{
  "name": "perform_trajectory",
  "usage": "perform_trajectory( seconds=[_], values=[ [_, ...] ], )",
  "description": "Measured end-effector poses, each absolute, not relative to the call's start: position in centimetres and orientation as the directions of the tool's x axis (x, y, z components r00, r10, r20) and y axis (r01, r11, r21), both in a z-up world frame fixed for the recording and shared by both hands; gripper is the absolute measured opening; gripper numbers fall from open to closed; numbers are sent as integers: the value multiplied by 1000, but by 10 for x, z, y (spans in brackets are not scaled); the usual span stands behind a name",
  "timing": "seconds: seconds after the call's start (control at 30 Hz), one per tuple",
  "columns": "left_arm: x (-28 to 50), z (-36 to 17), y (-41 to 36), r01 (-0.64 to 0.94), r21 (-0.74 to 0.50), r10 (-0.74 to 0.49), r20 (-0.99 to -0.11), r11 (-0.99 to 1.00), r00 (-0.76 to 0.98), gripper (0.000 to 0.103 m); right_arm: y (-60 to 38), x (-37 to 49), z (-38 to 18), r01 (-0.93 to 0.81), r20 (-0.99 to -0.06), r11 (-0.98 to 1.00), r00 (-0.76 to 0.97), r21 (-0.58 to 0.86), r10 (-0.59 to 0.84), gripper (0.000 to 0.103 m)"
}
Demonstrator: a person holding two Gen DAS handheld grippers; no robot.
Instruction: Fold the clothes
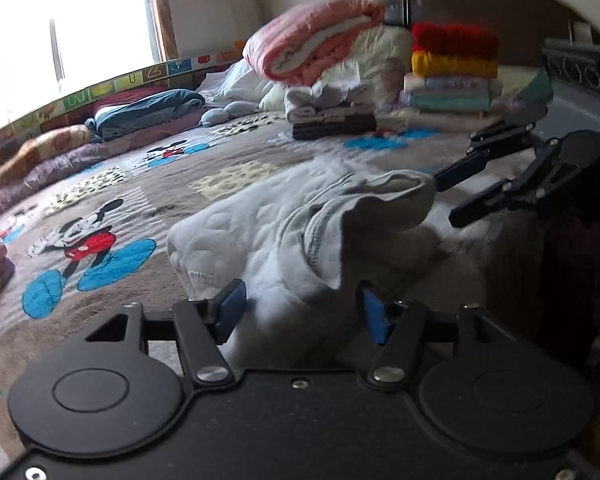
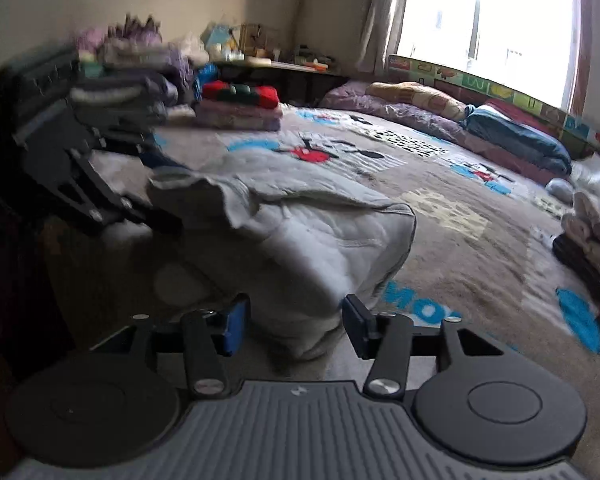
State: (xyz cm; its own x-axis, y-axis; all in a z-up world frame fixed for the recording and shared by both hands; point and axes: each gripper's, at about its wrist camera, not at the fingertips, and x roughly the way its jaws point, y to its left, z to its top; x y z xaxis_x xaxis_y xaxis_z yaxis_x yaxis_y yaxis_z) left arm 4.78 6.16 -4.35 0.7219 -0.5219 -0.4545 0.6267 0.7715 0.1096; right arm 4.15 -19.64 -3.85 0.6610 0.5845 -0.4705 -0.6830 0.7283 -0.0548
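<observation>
A light grey quilted garment (image 1: 268, 232) lies rumpled on the cartoon-mouse blanket (image 1: 100, 248), one ribbed edge raised in a fold. My left gripper (image 1: 303, 314) is open, and the near end of the garment lies between its blue pads (image 1: 232, 310). Across the garment, my right gripper (image 1: 446, 202) is open too, its upper finger touching the raised fold. In the right wrist view the garment (image 2: 300, 220) bulges between the open right gripper (image 2: 296, 328) pads. The blurred left gripper (image 2: 160, 200) sits at the garment's far left edge.
Stacks of folded clothes (image 1: 452, 76) and a rolled pink blanket (image 1: 316, 40) stand at the bed's far end. Pillows (image 1: 148, 108) and a coloured foam board (image 1: 100, 92) line the window side. Another folded stack (image 2: 240, 108) sits beyond the garment, and a dark pile (image 2: 592, 240) at right.
</observation>
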Motion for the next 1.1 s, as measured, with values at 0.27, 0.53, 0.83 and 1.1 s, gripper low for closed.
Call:
perform_trajectory(
  seconds=[0.27, 0.53, 0.83, 1.1],
  values=[
    [61, -14, 126, 544, -340, -619, -169, 767, 767, 52, -232, 48, -6, -626, -174, 717, 704, 308, 689, 49],
    [96, -60, 61, 454, -165, -478, -423, 876, 769, 35, -193, 83, -35, -565, -278, 791, 740, 235, 612, 36],
    [73, -41, 64, 500, -90, -494, -377, 861, 783, 36, -164, 66, -53, -563, -436, 826, 749, -21, 499, 36],
    [94, -25, 85, 409, -171, -440, -240, 896, 865, 35, -173, 76, -32, -534, -311, 845, 801, 15, 512, 36]
  ],
)
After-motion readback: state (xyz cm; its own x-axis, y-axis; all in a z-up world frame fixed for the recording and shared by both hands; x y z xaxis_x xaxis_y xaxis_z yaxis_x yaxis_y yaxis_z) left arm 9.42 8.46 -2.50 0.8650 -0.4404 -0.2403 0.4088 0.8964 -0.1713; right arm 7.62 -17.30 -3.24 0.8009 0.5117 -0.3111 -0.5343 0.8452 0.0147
